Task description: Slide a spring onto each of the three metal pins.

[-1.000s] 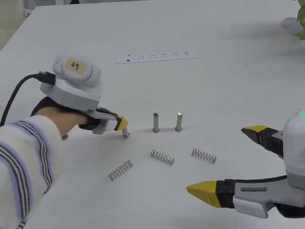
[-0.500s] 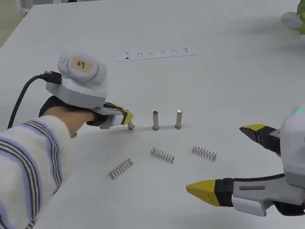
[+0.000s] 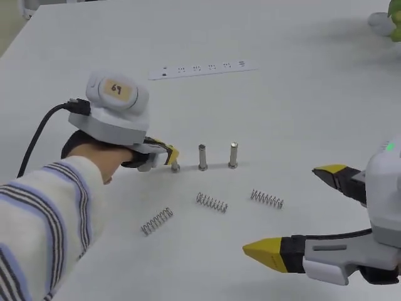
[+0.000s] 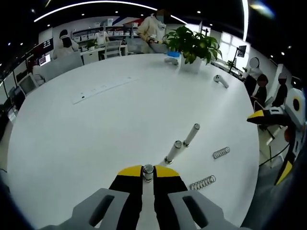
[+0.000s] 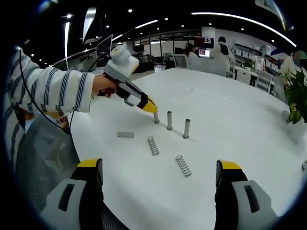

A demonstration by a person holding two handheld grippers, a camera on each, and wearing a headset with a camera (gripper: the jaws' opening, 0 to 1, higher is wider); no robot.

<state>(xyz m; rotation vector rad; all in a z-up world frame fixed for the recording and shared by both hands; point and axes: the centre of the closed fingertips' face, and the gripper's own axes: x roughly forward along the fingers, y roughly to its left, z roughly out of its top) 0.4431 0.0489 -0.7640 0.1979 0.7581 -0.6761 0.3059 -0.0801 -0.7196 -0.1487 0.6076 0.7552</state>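
One clamped pin (image 3: pixel 175 166) nearer its neighbours (image 3: pixel 202 157)

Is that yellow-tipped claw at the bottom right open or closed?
Open. In the right gripper view, the right gripper has its two yellow-tipped jaws standing far apart, with nothing held between them.

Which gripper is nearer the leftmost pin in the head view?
Left. The left gripper has its jaws shut on the leftmost pin; the right gripper hangs open far to its right, nearer the person than the springs.

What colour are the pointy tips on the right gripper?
Yellow. The right gripper shows them best in the head view.
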